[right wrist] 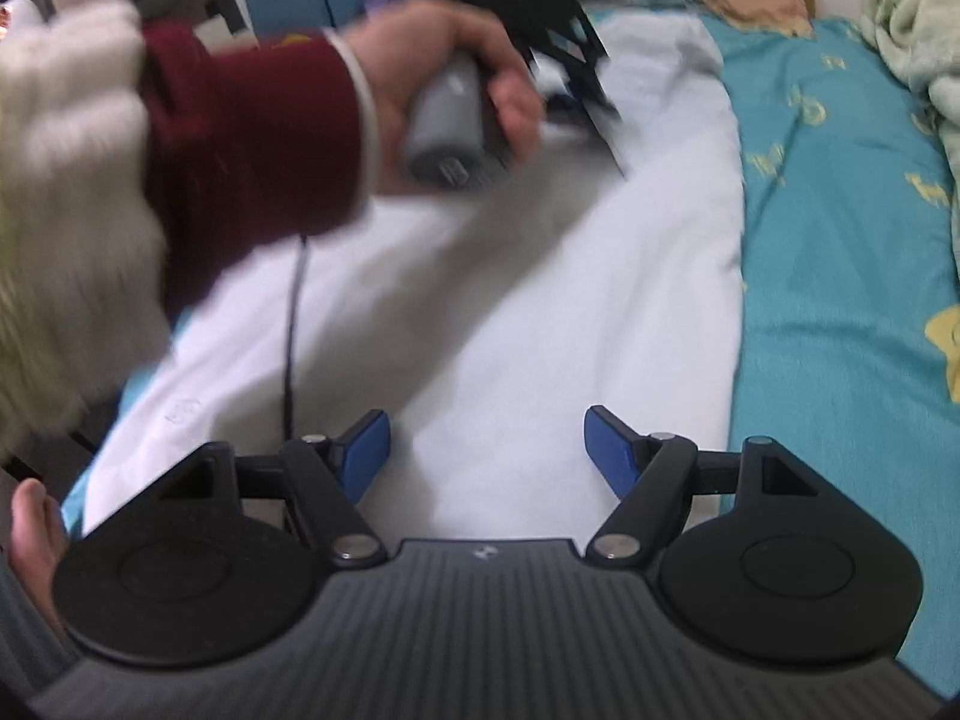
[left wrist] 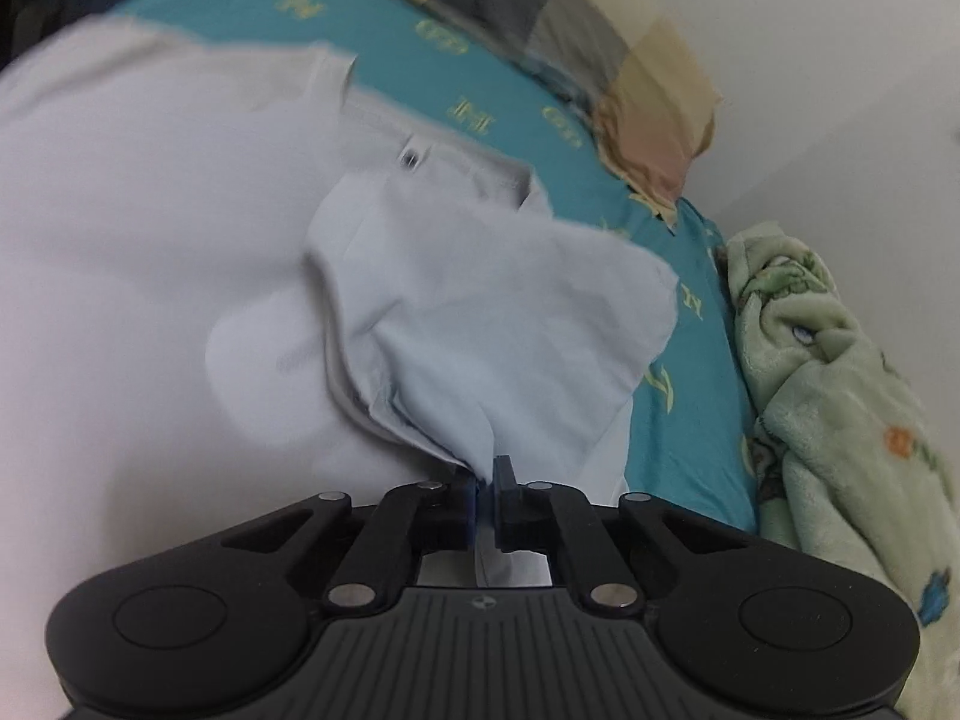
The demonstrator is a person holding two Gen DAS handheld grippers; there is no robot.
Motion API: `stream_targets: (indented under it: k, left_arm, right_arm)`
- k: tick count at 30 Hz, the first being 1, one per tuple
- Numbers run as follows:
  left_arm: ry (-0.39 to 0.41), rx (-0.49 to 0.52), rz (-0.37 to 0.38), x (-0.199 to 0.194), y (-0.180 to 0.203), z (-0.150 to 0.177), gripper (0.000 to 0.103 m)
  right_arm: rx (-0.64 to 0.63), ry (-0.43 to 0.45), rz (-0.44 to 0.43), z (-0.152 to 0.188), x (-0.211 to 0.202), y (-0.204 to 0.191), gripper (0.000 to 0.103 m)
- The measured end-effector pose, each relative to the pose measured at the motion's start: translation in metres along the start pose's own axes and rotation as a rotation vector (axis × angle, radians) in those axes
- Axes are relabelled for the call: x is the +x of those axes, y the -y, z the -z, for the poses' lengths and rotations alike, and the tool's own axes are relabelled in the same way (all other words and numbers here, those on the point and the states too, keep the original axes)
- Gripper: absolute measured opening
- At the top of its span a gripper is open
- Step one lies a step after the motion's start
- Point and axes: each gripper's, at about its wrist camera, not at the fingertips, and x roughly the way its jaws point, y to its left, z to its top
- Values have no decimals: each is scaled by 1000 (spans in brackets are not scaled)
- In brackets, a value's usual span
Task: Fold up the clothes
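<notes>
The white shirt lies spread along the bed, over its teal sheet with yellow motifs. The left gripper is clenched on a bunched fold of the shirt's fabric, seemingly a sleeve or side flap, which rises from the garment in a loose peak near the collar. The right gripper hangs with its jaws spread wide and nothing between them, low over the near part of the shirt. In the right wrist view the person's left hand, in a dark red sleeve, holds the left gripper's handle farther up the garment; that view is blurred.

The pinch looks narrow: only a small tuft of cloth sits between the pads, so a quick pull could slip it free and let the flap fall crooked. With the right gripper holding nothing, the body of the shirt is unpinned, and dragging the flap across may haul the whole garment sideways toward the teal sheet or rumple the layer beneath, leaving an uneven fold line. The bunching at the pinch may also set creases into the fold.

A checked pillow and a green fleece blanket lie at the bed's far side, near enough for a wide swing to snag. No container shows in either view.
</notes>
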Motion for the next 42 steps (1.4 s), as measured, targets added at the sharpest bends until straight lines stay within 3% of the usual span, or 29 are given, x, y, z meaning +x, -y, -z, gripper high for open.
stream_targets:
  k: [5, 11, 16, 19, 22, 24, 28, 34, 36, 39, 42]
  left_arm:
    - [57, 88, -65, -23, 13, -36, 4]
    - [-20, 156, -253, 5, -13, -41, 4]
    - [19, 166, -214, 4, -30, -26, 7]
    - [25, 171, -192, -14, -28, -27, 22]
    - [47, 201, -165, -48, -27, -23, 26]
    - [67, 262, -182, -79, -26, -11, 37]
    - [98, 346, -197, -150, -30, 20, 42]
    - [153, 363, -188, -264, -32, 76, 58]
    - [173, 372, -197, -299, -26, 98, 73]
    - [192, 344, -173, -339, -22, 125, 88]
    - [177, 318, -147, -357, -26, 147, 92]
  right_arm:
    - [-39, -53, 14, 5, 5, -6, 75]
    - [-60, -68, 19, 6, 9, -6, 76]
    - [-52, -53, 2, 6, 8, -5, 76]
    - [-10, -21, -37, -1, 7, 1, 74]
    - [15, 86, -20, -6, -8, 6, 74]
    - [24, 150, -30, -7, -18, 8, 74]
    - [5, 212, -26, -8, -32, 4, 74]
    - [-9, 282, 3, -6, -50, -1, 74]
    - [6, 293, 13, -6, -58, 0, 74]
    - [18, 320, 25, -3, -71, -2, 74]
    - [21, 352, 37, 1, -84, -6, 74]
